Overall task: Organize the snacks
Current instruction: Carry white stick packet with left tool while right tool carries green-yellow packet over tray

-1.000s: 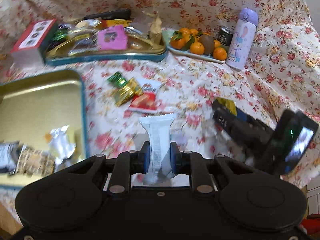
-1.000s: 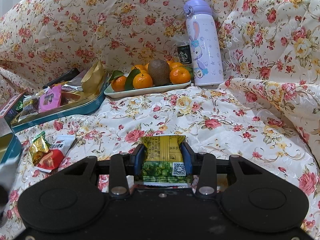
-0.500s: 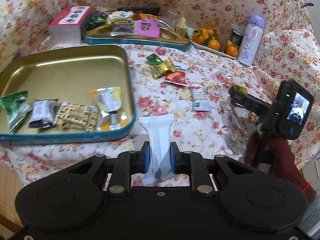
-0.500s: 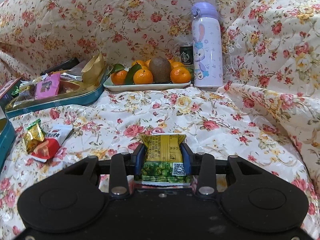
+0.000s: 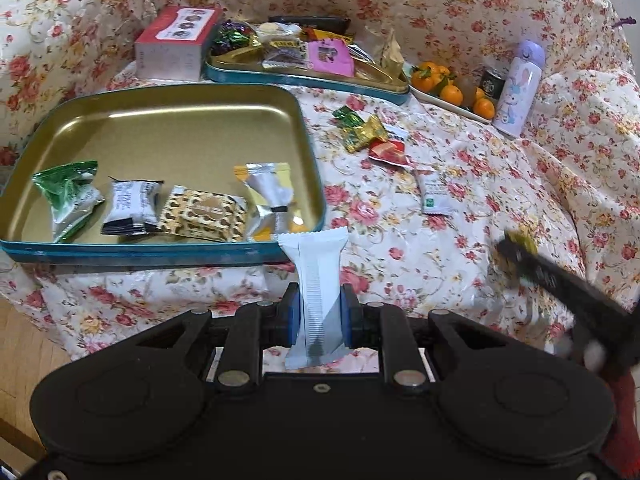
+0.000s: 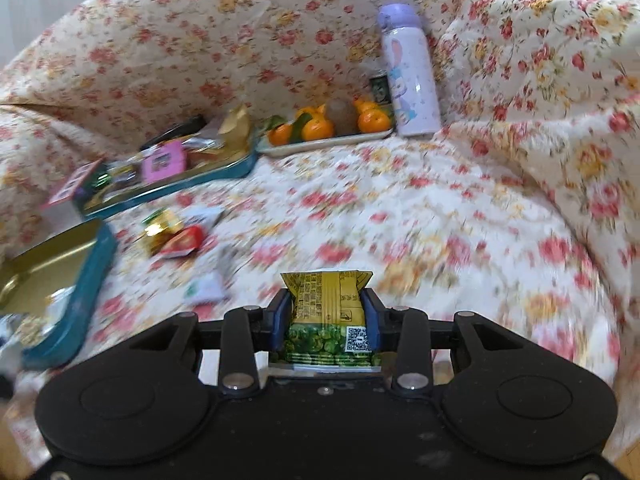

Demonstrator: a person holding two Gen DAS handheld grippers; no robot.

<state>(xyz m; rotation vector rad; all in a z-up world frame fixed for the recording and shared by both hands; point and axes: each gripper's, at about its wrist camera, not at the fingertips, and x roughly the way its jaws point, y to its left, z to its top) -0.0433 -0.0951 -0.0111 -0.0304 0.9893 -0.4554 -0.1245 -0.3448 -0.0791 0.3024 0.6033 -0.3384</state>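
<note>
Since the earlier frame the left gripper [image 5: 320, 316] has swung toward the gold tray [image 5: 160, 254], jaws pinching an upright white wrapper [image 5: 316, 280] just short of the tray's near rim, nearer than the right gripper [image 6: 325, 320] clamping its yellow-green packet [image 6: 326, 308].

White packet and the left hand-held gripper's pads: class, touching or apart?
Touching. The left wrist view shows both blue pads pressed against the white packet, no gap either side.
</note>
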